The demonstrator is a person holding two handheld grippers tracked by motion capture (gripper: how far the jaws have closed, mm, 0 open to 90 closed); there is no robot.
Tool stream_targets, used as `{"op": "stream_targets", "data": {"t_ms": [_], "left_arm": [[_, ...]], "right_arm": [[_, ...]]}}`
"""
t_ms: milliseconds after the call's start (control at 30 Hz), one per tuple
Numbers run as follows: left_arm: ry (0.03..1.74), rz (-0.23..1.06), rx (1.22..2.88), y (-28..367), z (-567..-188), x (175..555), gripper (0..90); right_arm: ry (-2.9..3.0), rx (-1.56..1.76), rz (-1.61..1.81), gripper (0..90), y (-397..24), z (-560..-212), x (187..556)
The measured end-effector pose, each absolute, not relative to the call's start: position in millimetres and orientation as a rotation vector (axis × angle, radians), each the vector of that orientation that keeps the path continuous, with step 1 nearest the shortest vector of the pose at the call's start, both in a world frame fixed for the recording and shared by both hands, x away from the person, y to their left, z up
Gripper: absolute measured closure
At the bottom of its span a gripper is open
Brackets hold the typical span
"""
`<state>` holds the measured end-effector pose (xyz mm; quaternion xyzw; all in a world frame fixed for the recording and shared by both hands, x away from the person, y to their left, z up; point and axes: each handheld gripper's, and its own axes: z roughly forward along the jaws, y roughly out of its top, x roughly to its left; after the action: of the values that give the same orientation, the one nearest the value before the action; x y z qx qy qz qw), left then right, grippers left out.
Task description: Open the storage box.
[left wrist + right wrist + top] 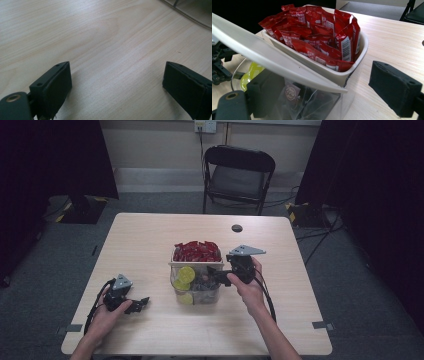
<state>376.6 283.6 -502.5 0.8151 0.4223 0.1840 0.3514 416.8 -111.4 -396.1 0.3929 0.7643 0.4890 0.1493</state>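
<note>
Right now my right gripper (214,276) is up against the near right side of the clear container (196,292) in the middle of the table (150,240), level with its rim. Its jaws are spread: in the right gripper view one jaw sits inside the clear wall, under the slanting white lid (274,62), and the other hangs outside over the bare wood, with the container's right wall between them. I cannot see either pad pressing on that wall, so nothing is pinched. A white tray (352,72) sits in the far part of the container, heaped with red sachets (317,32). Below the lid, through the clear wall, I can make out yellow-green packets (184,279) and some clear wrapped pieces with a dark round label (290,93). My left gripper (142,302) rests low over the table near its front left, well apart from the container, its jaws wide open over bare wood with nothing between them. Beyond the table stands a black folding chair (239,175), and a small dark round spot (237,228) marks the tabletop behind the container.
</note>
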Motion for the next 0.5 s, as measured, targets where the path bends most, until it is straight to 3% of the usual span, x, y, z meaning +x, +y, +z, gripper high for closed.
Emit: {"op": "stream_targets", "data": {"t_ms": [500], "left_arm": [[1.093, 0.477, 2.109, 283.6, -502.5, 376.6, 8.2]], "right_arm": [[2.186, 1.178, 1.391, 9.0, -115.6, -400.9, 425.6]]}}
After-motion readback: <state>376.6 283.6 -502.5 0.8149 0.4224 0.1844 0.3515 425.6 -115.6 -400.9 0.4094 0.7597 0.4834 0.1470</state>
